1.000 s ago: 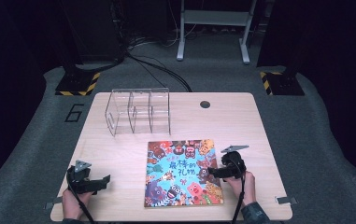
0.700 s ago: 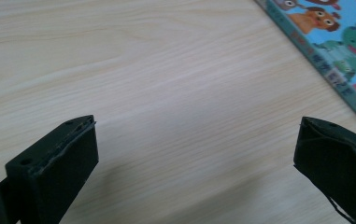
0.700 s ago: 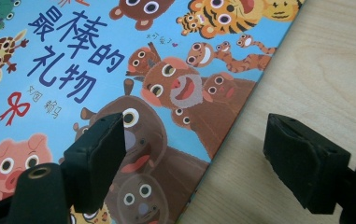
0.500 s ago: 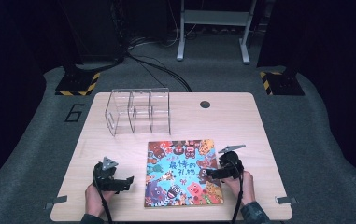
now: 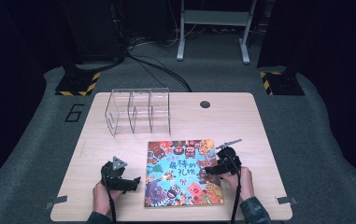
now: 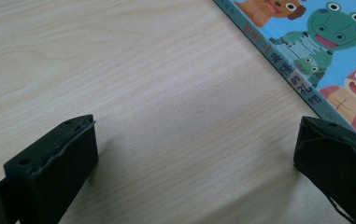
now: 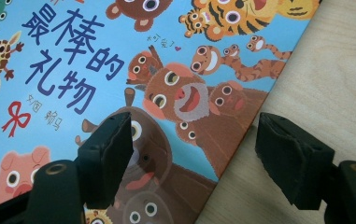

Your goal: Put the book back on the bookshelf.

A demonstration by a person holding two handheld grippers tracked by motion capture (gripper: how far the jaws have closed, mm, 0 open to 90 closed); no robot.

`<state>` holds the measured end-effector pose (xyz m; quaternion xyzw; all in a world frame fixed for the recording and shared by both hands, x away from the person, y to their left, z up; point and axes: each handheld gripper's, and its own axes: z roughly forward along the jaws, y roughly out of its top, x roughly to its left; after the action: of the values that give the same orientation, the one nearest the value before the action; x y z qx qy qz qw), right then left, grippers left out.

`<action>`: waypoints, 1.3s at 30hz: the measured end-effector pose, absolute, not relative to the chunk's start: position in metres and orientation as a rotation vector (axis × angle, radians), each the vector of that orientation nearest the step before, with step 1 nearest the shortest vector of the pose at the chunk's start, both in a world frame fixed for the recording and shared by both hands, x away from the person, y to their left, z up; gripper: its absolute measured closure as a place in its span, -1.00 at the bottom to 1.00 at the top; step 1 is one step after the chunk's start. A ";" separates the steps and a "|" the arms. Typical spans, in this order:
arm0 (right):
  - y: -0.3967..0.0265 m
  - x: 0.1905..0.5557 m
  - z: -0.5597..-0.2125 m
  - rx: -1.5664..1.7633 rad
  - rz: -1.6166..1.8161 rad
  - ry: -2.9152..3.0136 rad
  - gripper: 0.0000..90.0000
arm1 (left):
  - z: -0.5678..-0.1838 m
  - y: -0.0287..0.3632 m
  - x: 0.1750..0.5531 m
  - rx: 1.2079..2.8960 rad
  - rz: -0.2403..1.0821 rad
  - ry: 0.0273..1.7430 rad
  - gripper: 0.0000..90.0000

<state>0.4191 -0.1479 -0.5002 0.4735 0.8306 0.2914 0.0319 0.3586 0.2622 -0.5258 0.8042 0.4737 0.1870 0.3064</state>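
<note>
A picture book (image 5: 182, 172) lies flat, cover up, on the near half of the counter (image 5: 241, 116), with a clear acrylic rack (image 5: 137, 111) standing behind it toward the far edge, well apart from the book. Right tongs (image 5: 211, 171) sit at the book's right edge; in the right gripper view the jaws straddle that edge (image 7: 231, 154), one over the printed cover, the other over bare wood, and they have just been closing, though a plain gap remains and neither pad presses on the book. Left tongs (image 5: 136, 179) rest on the counter just beside the spine side; in the left gripper view the jaws stand wide over bare wood, the spine (image 6: 288, 70) running past the right jaw, not between them. The step in hand looks like the approach to a two-sided pick-up of the book, probably for filing in the rack. Next move likely calls for getting a jaw under the cover edge, since the book lies flush; the right tongs need to tilt and bite the edge, while the left slides in to catch the spine. Risk: the thin edge slipping, or the cover alone lifting.
</note>
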 end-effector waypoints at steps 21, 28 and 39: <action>-0.150 0.435 -0.497 1.563 0.902 2.596 -0.38 | -0.529 0.245 0.365 2.132 0.496 1.188 -1.00; -0.148 0.437 -0.497 1.563 0.891 2.585 -0.40 | -0.530 0.244 0.365 2.116 0.512 1.178 -1.00; -0.156 0.439 -0.499 1.625 1.002 2.575 -0.36 | -0.532 0.244 0.366 2.104 0.511 1.160 -1.00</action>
<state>0.4386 -0.1564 -0.4988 0.5067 0.8029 0.3123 -0.0319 0.3660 0.2441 -0.5315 0.8067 0.4448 0.1960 0.3361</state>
